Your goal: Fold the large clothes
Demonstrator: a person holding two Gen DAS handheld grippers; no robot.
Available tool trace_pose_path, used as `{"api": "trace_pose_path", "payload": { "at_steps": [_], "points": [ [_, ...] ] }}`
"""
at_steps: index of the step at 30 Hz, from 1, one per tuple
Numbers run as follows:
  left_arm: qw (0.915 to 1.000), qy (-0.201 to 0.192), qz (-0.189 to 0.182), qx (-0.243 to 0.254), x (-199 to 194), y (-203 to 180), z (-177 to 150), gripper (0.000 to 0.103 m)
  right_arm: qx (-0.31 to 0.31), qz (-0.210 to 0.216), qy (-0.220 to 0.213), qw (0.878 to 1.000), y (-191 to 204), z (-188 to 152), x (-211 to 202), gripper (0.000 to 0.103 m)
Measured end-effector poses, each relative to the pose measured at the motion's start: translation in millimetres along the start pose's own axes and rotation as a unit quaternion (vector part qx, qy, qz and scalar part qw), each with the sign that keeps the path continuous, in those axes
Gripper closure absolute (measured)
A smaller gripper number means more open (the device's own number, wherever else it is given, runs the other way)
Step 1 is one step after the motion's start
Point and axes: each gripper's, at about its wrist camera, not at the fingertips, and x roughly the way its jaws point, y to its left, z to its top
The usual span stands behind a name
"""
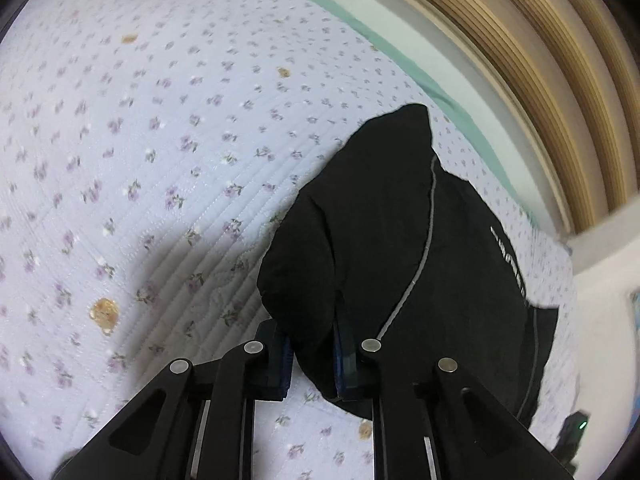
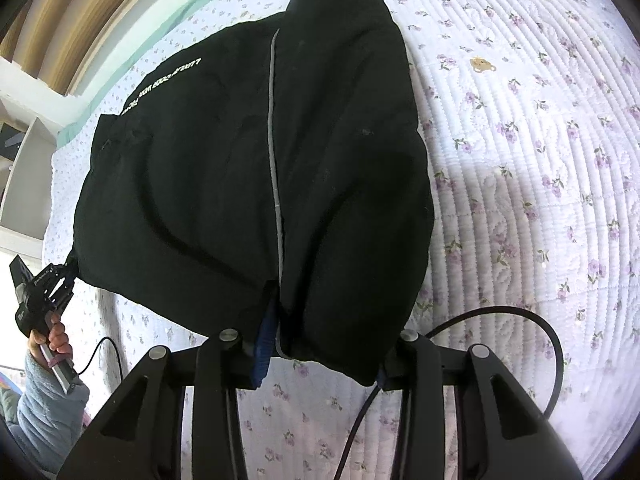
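Note:
A large black garment (image 1: 380,216) with a grey piping line and white lettering hangs in a bunch over the flowered quilt (image 1: 140,160). My left gripper (image 1: 314,356) is shut on a fold at the near edge, with fabric pinched between its blue pads (image 1: 344,356). From the right wrist the same garment (image 2: 224,152) fills the middle of the view. My right gripper (image 2: 324,356) is shut on a thick bunch of its lower edge. The left gripper (image 2: 66,276) shows there at the far left, holding the garment's corner, with a hand (image 2: 56,336) on its handle.
The pale quilt (image 2: 540,160) with purple flowers covers the bed. A teal sheet edge (image 1: 404,60) and a wooden slatted board (image 1: 540,60) run along the far side. A white shelf (image 2: 24,152) stands at the left. A black cable (image 2: 552,344) loops by the right gripper.

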Motion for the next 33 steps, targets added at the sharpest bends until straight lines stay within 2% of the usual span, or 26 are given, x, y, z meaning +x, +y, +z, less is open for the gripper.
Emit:
{"api": "trace_pose_path", "payload": {
  "at_steps": [5, 8, 15, 21, 27, 30, 33],
  "points": [
    [1.0, 0.001, -0.001, 0.002, -12.1, -1.2, -4.0, 0.087, -0.01, 0.006, -0.001, 1.0, 3.8, -4.2, -9.0, 0.065],
    [1.0, -0.005, -0.007, 0.004, -33.3, -3.1, -9.6, 0.087, -0.014, 0.015, -0.002, 1.0, 8.5, -12.8, -22.8, 0.067],
    [0.9982, -0.026, -0.022, 0.048, -109.2, -19.0, -28.2, 0.088, -0.054, 0.027, -0.028, 0.998, 32.6, -50.3, -81.9, 0.07],
    [0.9975, -0.031, -0.025, 0.059, -187.9, -12.3, -78.6, 0.088, -0.068, 0.032, -0.049, 0.996, 45.4, -107.9, -136.1, 0.072],
    [0.9984, 0.003, 0.0, 0.057, -248.7, 20.3, -154.1, 0.088, -0.065, 0.028, -0.023, 0.997, 34.6, -180.7, -164.7, 0.072],
    [0.9982, 0.037, 0.022, 0.041, -255.4, 40.9, -189.1, 0.087, -0.037, 0.03, 0.008, 0.999, 17.7, -215.3, -157.5, 0.072],
    [0.9947, 0.087, 0.053, -0.016, -244.5, 69.5, -213.2, 0.083, -0.021, 0.018, 0.063, 0.998, -5.2, -239.3, -134.1, 0.064]
  ]
}}
